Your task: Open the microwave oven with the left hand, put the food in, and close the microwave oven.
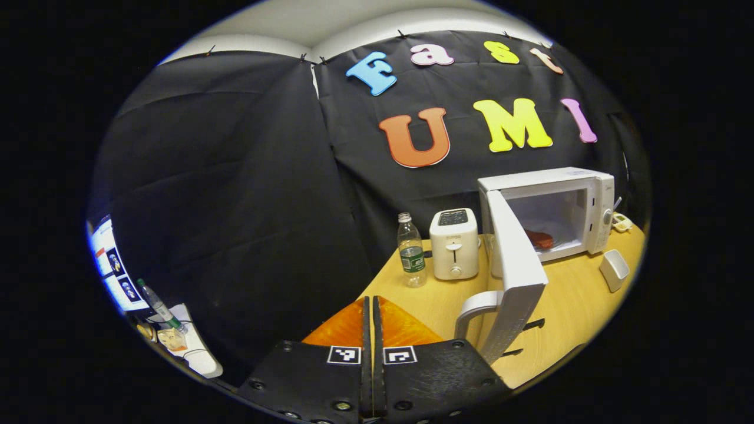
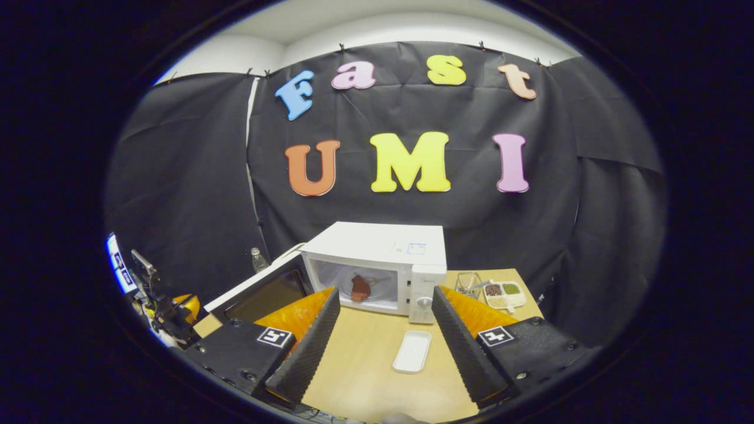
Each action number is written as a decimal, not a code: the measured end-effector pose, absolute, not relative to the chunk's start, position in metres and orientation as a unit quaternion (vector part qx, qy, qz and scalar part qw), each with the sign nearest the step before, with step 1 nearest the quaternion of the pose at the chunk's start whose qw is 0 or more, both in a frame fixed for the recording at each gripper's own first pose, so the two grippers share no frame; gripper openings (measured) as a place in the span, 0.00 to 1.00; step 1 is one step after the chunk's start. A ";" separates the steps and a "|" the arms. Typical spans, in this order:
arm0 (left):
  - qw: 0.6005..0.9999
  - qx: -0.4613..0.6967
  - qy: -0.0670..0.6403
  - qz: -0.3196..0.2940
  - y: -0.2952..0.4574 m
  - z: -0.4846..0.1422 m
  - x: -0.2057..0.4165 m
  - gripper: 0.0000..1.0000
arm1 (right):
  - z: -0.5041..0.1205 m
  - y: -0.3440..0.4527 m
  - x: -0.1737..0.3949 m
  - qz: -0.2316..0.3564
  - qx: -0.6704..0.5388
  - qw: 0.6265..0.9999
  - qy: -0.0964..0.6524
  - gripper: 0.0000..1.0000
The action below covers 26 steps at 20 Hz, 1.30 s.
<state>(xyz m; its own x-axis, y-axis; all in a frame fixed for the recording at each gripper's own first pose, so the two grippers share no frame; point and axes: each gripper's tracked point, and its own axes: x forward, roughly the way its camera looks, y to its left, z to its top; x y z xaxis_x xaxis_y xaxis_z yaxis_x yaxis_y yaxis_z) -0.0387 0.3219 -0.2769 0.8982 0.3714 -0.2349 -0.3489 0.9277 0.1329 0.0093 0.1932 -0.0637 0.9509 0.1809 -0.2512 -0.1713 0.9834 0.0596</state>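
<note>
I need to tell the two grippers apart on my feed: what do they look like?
The left gripper and the right gripper look alike: black bolted bodies, each bearing two small square black-and-white tags, and orange panels behind ribbed finger pads. No sleeve or cable is visible.

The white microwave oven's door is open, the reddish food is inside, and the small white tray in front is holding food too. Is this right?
Not quite. In the right gripper view the small white rectangular tray lies empty. The white microwave oven's door is open, with reddish food inside.
</note>
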 end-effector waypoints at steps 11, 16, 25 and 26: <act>0.978 0.027 0.160 0.128 0.290 -0.306 -0.014 0.00 | -0.075 0.179 0.006 0.081 0.047 0.984 0.151 1.00; 0.979 0.035 0.167 0.110 0.272 -0.310 -0.009 0.00 | -0.080 0.167 0.002 0.072 0.055 0.983 0.158 1.00; 0.985 0.022 0.164 0.047 0.192 -0.306 -0.007 0.00 | -0.084 0.147 0.000 0.069 0.059 0.982 0.167 0.91; 0.986 0.020 0.163 0.040 0.181 -0.304 -0.006 0.00 | -0.085 0.143 0.000 0.068 0.059 0.982 0.168 0.91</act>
<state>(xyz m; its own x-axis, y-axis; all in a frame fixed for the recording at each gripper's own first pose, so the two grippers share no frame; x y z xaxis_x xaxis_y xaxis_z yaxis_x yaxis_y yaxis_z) -0.0060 0.1810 -0.3039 0.9439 0.0845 -0.3191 -0.0715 0.9961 0.0524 0.0003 0.1431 -0.0852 0.9340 0.1543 -0.3222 -0.1144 0.9836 0.1395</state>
